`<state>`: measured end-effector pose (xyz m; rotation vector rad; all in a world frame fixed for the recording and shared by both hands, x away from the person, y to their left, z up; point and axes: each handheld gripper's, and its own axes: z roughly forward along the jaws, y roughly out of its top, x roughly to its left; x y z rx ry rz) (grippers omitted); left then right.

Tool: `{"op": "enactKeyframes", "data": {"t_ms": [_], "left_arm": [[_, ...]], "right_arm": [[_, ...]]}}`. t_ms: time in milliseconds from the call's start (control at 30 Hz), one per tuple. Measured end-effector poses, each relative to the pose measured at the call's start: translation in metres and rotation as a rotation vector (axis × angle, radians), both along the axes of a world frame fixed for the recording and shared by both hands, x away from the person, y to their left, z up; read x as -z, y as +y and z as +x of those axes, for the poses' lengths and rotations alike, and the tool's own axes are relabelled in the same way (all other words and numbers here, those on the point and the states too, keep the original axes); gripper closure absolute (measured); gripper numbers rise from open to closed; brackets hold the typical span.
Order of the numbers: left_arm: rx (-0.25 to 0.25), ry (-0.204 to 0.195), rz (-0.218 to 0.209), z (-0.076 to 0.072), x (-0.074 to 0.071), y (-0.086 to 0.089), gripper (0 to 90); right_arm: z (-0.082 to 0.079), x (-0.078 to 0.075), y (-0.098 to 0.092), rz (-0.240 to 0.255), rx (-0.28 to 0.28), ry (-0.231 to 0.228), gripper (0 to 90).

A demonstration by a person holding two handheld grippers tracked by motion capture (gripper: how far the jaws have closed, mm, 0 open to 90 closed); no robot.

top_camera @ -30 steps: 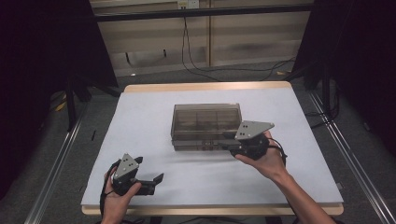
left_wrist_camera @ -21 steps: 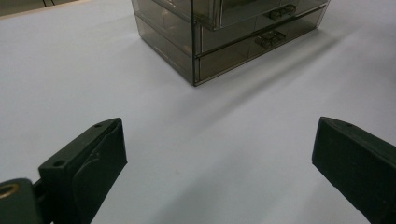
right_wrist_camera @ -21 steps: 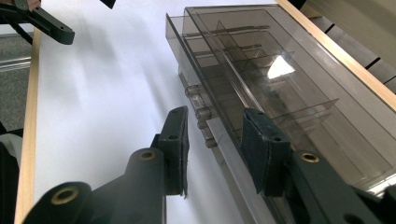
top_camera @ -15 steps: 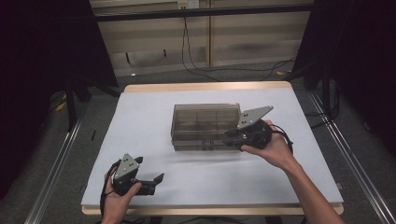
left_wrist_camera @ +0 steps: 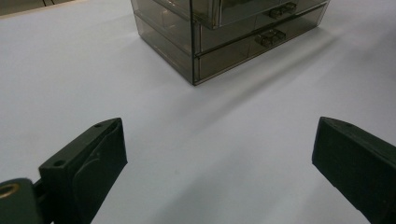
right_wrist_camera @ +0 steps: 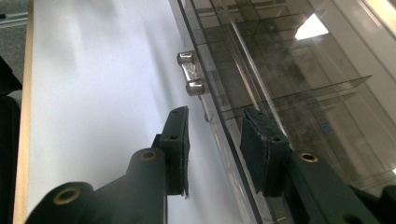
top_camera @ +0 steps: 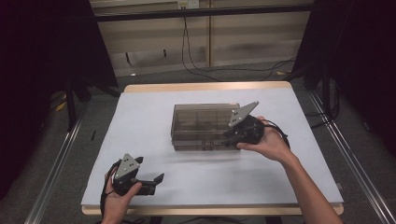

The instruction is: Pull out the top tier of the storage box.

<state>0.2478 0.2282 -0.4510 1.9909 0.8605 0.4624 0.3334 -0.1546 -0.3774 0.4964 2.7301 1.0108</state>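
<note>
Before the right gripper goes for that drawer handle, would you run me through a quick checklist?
1. Right gripper at the drawer box front: ok.
2. Its jaws apart, nothing pinched: ok.
3. Jaws around a metal handle: not ok; that one lies beyond the tips.
4. Drawers shut: ok.
5. Left gripper open, away from the box: ok.
6. White table bare in front of the drawers: ok.
</note>
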Motion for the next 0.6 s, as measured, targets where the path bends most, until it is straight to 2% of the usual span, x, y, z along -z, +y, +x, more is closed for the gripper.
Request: {"op": "enactKeyframes", "data": {"t_ms": [100, 167, 267, 467, 600], "left_arm": [[0.000, 0.002, -0.004, 0.000, 0.000, 0.000, 3.1], [-0.001, 0.003, -0.002, 0.000, 0.000, 0.001, 3.1], [-0.001, 0.002, -0.005, 0.000, 0.000, 0.000, 3.1], [-0.002, 0.004, -0.008, -0.001, 0.000, 0.001, 3.1], [-0.010, 0.004, -0.007, -0.002, 0.001, 0.002, 3.1]], "right_arm": [[0.001, 0.005, 0.002, -0.037, -0.009, 0.015, 63.1], [0.003, 0.007, 0.000, -0.045, -0.001, 0.010, 62.9], [0.005, 0.010, -0.002, -0.035, -0.002, 0.018, 61.2], [0.007, 0.013, 0.000, -0.053, -0.012, 0.022, 63.2], [0.010, 0.017, 0.001, -0.047, -0.026, 0.050, 65.4]]}}
